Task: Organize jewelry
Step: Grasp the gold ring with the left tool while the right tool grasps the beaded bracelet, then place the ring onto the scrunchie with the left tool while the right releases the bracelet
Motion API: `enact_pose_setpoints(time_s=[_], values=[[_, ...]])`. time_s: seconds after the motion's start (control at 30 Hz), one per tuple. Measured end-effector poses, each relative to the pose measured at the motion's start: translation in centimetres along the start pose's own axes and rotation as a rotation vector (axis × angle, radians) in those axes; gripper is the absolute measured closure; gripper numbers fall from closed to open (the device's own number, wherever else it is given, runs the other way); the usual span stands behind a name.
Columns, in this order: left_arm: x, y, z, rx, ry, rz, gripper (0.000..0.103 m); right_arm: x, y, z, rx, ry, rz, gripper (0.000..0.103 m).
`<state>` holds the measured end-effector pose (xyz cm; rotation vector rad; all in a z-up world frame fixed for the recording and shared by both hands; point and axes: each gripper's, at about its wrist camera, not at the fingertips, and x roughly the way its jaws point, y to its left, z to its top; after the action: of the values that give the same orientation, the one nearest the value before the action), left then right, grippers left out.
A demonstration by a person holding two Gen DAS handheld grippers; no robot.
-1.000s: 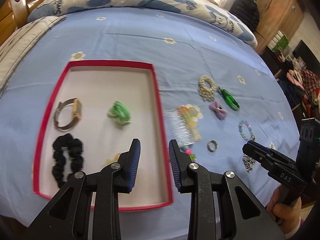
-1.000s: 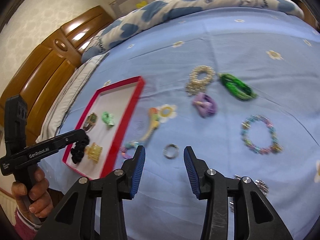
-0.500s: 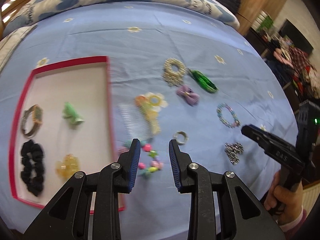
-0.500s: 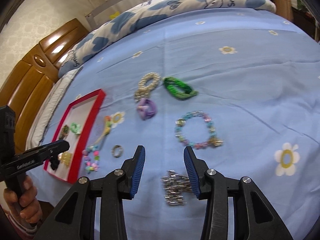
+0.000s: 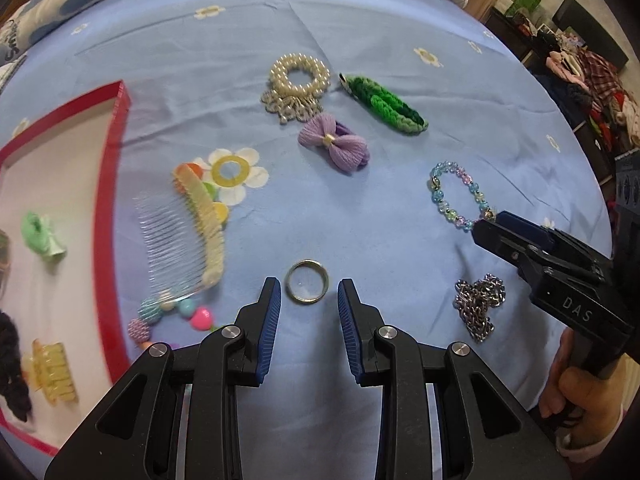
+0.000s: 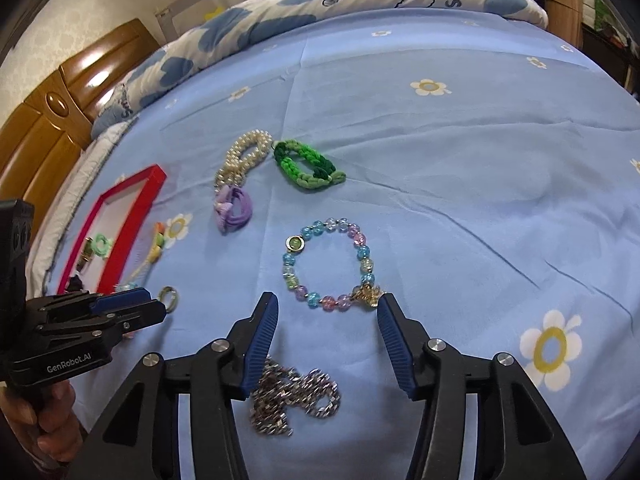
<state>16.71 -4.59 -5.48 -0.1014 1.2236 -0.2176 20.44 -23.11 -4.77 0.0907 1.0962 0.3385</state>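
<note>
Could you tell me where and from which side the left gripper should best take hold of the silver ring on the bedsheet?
The silver ring lies flat, in line with the open left gripper. Probably come straight down from above, one of the fingers on each side, and pinch across the outer band; flat on soft cloth, it offers no side edge.
</note>
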Motion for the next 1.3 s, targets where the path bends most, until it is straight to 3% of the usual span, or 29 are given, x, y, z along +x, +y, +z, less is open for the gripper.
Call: enact_pose_setpoints(time_s=[0.27, 0.3, 0.4, 0.53, 0.87, 1.3], values=[[0.7, -0.9, -0.2, 0.051, -0.012, 0.044, 0.082, 1.7, 0.3, 0.6, -0.055, -0.003, -0.030, 0.050], [0.6, -0.8, -0.2, 0.052, -0.017, 0.041, 0.082, 1.9, 0.4, 0.6, -0.062, -0.003, -0.039, 0.054], [0.3, -0.5, -0.2, 0.041, -0.023, 0.020, 0.082, 1.9, 0.5, 0.6, -0.076, -0.008, -0.065, 0.089], [-0.5, -0.1, -0.3, 0.021, -0.040, -0.002, 0.082, 1.2, 0.3, 0.5, -0.050, -0.015, -0.041, 0.096], [-4.6, 1.3, -1.1, -0.008, -0.112, -0.036, 0.082, -1.8, 2.2, 0.7, -0.034, -0.065, 0.059, 0.096], [-9.1, 4.5, -3.1, -0.083, -0.186, -0.013, 0.082, -4.3, 7.6, 1.5, -0.102, -0.106, 0.186, 0.096]])
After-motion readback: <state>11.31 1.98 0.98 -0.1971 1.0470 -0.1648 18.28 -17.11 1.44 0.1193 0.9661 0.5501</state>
